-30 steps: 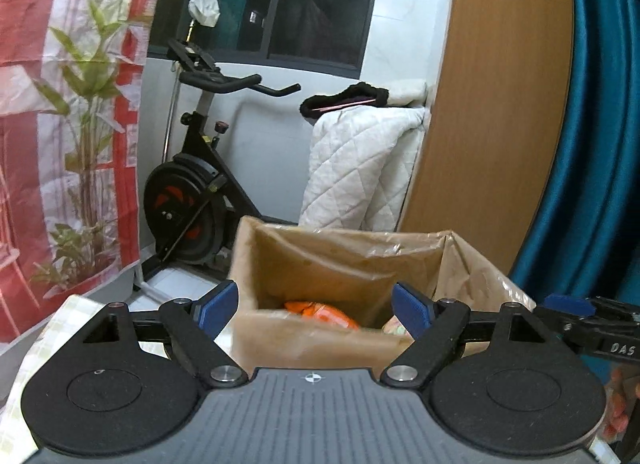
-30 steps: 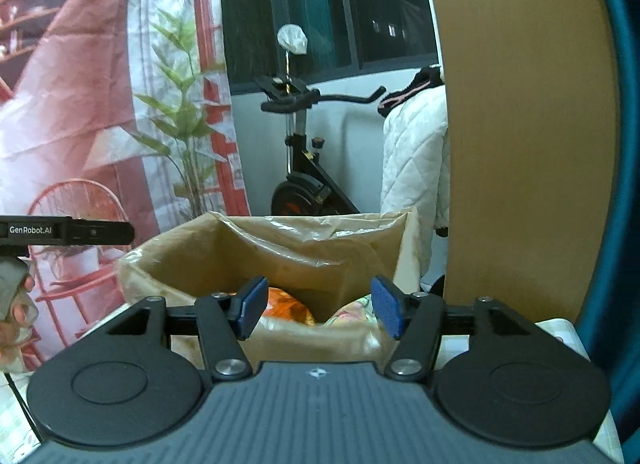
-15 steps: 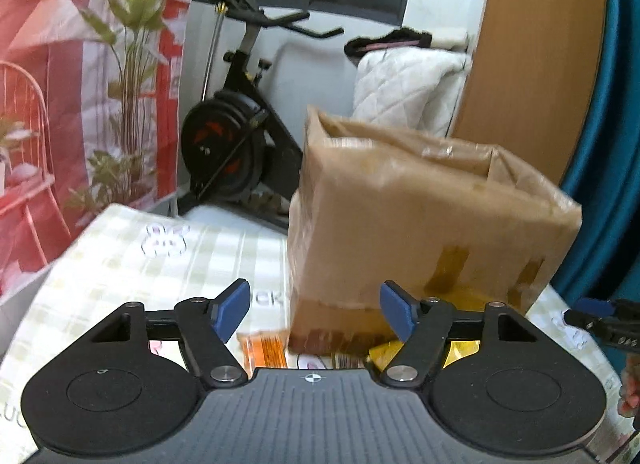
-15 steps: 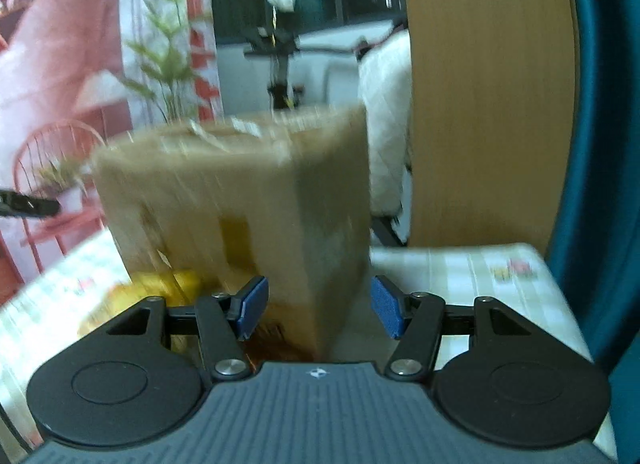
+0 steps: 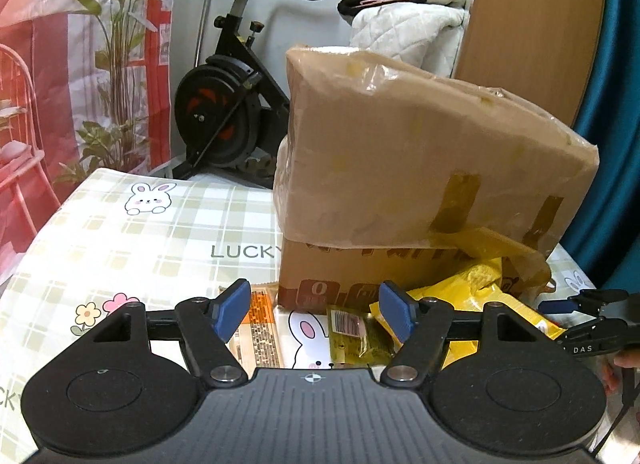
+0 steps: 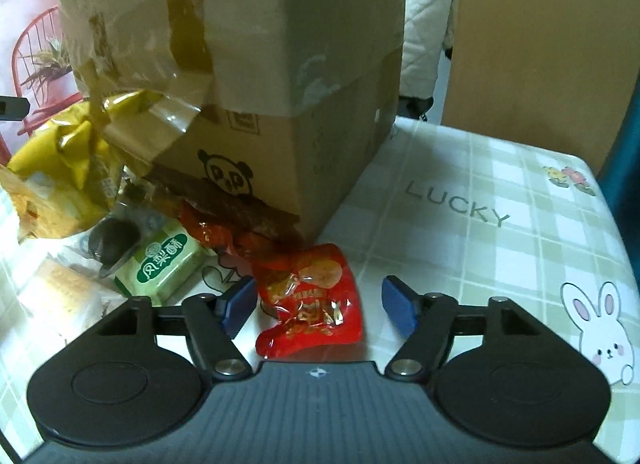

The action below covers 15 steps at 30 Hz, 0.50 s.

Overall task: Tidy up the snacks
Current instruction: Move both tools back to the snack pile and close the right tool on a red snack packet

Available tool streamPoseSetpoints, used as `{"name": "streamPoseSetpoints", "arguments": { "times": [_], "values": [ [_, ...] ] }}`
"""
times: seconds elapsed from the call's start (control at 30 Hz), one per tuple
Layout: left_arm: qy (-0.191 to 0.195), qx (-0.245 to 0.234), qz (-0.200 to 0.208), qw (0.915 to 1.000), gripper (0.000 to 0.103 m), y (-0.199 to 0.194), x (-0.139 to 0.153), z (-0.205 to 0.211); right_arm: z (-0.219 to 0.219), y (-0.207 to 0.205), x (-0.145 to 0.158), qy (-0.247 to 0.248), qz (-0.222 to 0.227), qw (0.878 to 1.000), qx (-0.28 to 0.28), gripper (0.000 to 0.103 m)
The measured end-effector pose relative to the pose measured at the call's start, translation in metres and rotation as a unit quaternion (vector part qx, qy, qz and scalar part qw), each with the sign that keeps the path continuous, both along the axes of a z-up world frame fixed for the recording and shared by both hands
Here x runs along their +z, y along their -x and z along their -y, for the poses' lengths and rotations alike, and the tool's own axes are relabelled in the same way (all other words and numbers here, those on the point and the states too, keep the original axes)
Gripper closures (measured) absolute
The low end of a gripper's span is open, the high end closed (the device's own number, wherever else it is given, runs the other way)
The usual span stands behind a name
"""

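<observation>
A taped cardboard box (image 5: 420, 168) stands on the table; it also shows in the right wrist view (image 6: 260, 76). Snacks lie at its foot. My left gripper (image 5: 316, 314) is open and empty, low over an orange bar (image 5: 262, 334), an olive packet (image 5: 352, 334) and a yellow bag (image 5: 480, 288). My right gripper (image 6: 320, 308) is open and empty, its fingers either side of a red packet (image 6: 314, 304). A green box (image 6: 166, 262), a dark round snack (image 6: 114, 240), a cracker pack (image 6: 60, 300) and the yellow bag (image 6: 52, 180) lie to its left.
The table wears a checked cloth (image 5: 132, 232) printed with rabbits and "LUCKY" (image 6: 480, 192). Behind it stand an exercise bike (image 5: 228, 104), a white quilt (image 5: 404, 32), a wooden panel (image 5: 532, 16) and a teal curtain (image 5: 616, 84). The right gripper shows at the left view's right edge (image 5: 592, 324).
Both grippers have dropped from above the box's open top down to table level in front of it. The loose snacks at its foot have come into view. Both stay open.
</observation>
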<state>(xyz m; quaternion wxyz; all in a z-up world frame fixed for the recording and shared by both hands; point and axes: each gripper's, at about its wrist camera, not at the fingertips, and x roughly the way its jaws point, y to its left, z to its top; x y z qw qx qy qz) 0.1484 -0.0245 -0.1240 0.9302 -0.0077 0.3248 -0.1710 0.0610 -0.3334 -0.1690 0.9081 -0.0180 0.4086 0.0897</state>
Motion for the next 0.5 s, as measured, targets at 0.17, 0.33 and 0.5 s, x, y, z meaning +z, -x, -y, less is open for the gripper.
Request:
{"name": "streamPoseSetpoints", "arguments": {
  "times": [0.17, 0.33, 0.5],
  "values": [
    [0.000, -0.004, -0.007, 1.0000, 0.030, -0.002, -0.005, 0.002, -0.003, 0.005, -0.007, 0.017, 0.007, 1.000, 0.006, 0.034],
    [0.001, -0.008, -0.014, 0.9999, 0.031, 0.000, -0.009, 0.003, -0.010, 0.016, -0.005, 0.019, 0.021, 1.000, 0.013, 0.048],
    [0.005, -0.013, -0.021, 0.9997, 0.032, 0.005, -0.013, 0.003, -0.013, 0.030, -0.004, 0.012, 0.036, 0.999, -0.004, 0.052]
  ]
}}
